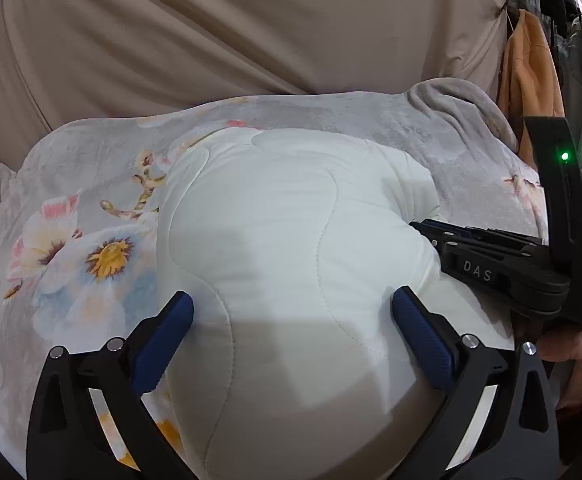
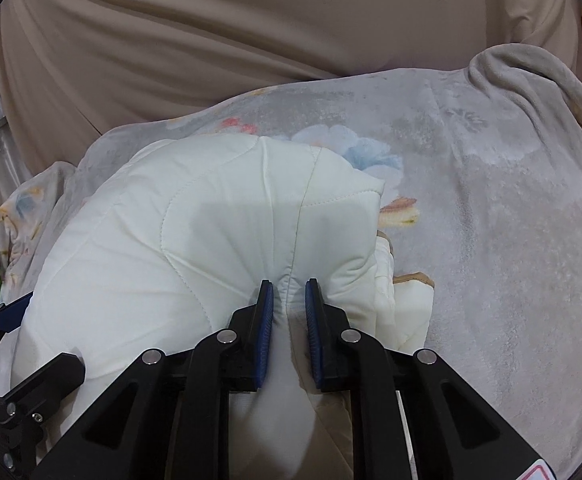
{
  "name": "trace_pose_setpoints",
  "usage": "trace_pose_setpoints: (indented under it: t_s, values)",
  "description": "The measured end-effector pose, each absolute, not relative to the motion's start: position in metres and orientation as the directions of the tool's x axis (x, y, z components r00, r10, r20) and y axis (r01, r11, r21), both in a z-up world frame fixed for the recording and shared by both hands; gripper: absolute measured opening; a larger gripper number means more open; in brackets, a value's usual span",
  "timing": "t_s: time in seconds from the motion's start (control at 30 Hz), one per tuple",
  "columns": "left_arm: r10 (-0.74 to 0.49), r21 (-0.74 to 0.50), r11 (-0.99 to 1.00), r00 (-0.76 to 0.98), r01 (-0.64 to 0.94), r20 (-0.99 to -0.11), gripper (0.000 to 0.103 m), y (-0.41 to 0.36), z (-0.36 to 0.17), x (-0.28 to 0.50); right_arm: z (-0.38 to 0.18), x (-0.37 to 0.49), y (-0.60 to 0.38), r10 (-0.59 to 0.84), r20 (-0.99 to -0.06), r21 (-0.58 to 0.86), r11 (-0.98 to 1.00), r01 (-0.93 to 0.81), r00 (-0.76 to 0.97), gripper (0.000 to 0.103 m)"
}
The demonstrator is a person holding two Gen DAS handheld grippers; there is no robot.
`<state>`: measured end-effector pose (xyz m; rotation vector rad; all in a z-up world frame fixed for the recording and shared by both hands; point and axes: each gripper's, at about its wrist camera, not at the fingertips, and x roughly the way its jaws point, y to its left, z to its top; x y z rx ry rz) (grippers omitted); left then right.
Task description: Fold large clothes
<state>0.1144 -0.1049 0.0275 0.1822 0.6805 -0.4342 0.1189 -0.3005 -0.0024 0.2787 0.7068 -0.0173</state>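
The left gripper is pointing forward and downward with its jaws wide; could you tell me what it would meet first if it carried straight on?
Most likely the white quilted garment: the left gripper has open jaws straddling its padded bulk, which fills the line ahead. How much gap remains is unclear. The floral blanket lies beneath and beyond.

surface: bed [image 1: 471, 140] covered by a grey plush floral blanket [image 2: 491, 240] | blanket: rumpled at its far corner | on it: white quilted garment [image 1: 283, 248], folded into a padded bundle, lying directly on the blanket
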Motion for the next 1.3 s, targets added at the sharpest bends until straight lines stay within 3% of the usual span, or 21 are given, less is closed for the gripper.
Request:
trace_pose_setpoints:
  t_s: [0.4, 0.6, 0.7, 0.8, 0.93, 1.07, 1.13, 1.17, 1.23, 1.3]
  values:
    - [-0.298, 0.043, 0.909, 0.717, 0.415, -0.630, 0.098, -0.103, 0.020, 0.112, 0.000, 0.120, -0.298, 0.050, -0.641, 0.221, 0.968, 0.122, 0.765, 0.015]
    - [-0.387, -0.083, 0.892, 0.654, 0.445, -0.649, 0.098, -0.071, 0.054, 0.082, 0.048, 0.068, -0.300, 0.099, -0.625, 0.297, 0.948, 0.119, 0.774, 0.021]
    - [-0.363, -0.025, 0.894, 0.689, 0.448, -0.627, 0.098, -0.057, 0.061, 0.059, 0.062, 0.022, -0.289, 0.084, -0.609, 0.228, 0.971, 0.073, 0.789, 0.022]
    - [-0.309, 0.019, 0.900, 0.668, 0.436, -0.677, 0.098, -0.050, 0.036, 0.053, 0.034, 0.003, -0.278, 0.048, -0.672, 0.164, 0.983, 0.086, 0.739, 0.022]
    - [-0.367, -0.134, 0.895, 0.534, 0.425, -0.761, 0.098, -0.040, -0.010, 0.067, -0.010, 0.004, -0.275, 0.072, -0.700, 0.190, 0.978, 0.087, 0.711, 0.020]
    - [-0.456, -0.274, 0.870, 0.454, 0.411, -0.766, 0.098, -0.026, -0.015, 0.076, -0.003, 0.002, -0.277, 0.085, -0.702, 0.191, 0.979, 0.073, 0.707, 0.020]
    - [-0.526, -0.358, 0.837, 0.431, 0.413, -0.733, 0.097, -0.014, 0.001, 0.076, 0.013, -0.008, -0.290, 0.137, -0.675, 0.269, 0.961, 0.068, 0.725, 0.020]
    - [-0.558, -0.387, 0.821, 0.441, 0.420, -0.703, 0.097, -0.007, 0.013, 0.076, 0.024, -0.015, -0.303, 0.169, -0.640, 0.324, 0.944, 0.064, 0.750, 0.021]
    - [-0.590, -0.406, 0.801, 0.468, 0.439, -0.658, 0.098, 0.002, 0.036, 0.079, 0.037, -0.017, -0.331, 0.192, -0.593, 0.407, 0.909, 0.086, 0.782, 0.037]
    - [-0.611, -0.422, 0.789, 0.491, 0.447, -0.621, 0.098, 0.008, 0.052, 0.092, 0.043, -0.010, -0.360, 0.187, -0.576, 0.466, 0.875, 0.133, 0.795, 0.047]
